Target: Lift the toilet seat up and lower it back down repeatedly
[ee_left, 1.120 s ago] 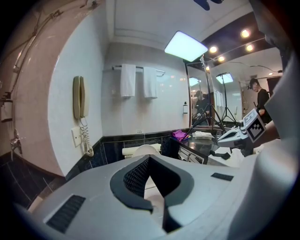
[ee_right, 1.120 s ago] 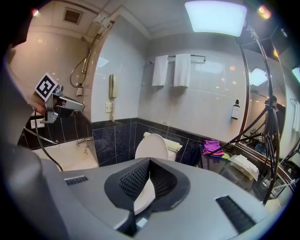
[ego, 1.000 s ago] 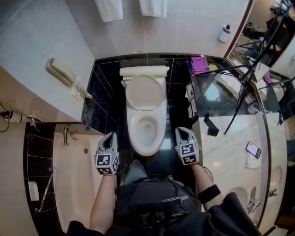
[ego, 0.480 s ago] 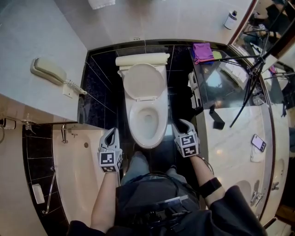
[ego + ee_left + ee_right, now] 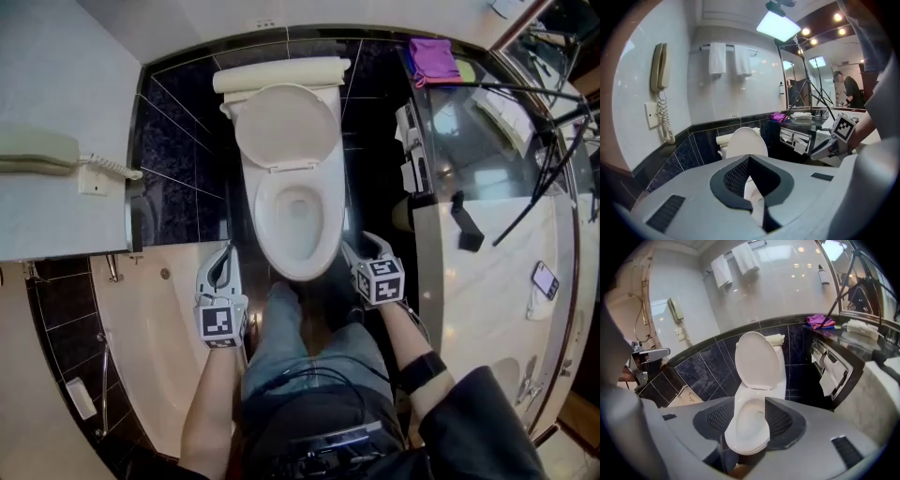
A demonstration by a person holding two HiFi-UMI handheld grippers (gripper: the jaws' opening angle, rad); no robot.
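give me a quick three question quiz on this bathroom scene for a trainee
1. True or false: the toilet lid stands raised.
2. What is mounted on the wall at the person's left? A) telephone B) hair dryer C) clock
3. Fill in: the cloth at the back of the dark counter is ___ in colour.

Key: 1 true; 2 A; 3 purple.

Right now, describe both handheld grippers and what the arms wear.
Left gripper and right gripper: pale grey shells, dark ribbed tongs, white cubes with black square markers. The right's tongs are opening, nothing between them. Right arm: black wristband, dark sleeve.
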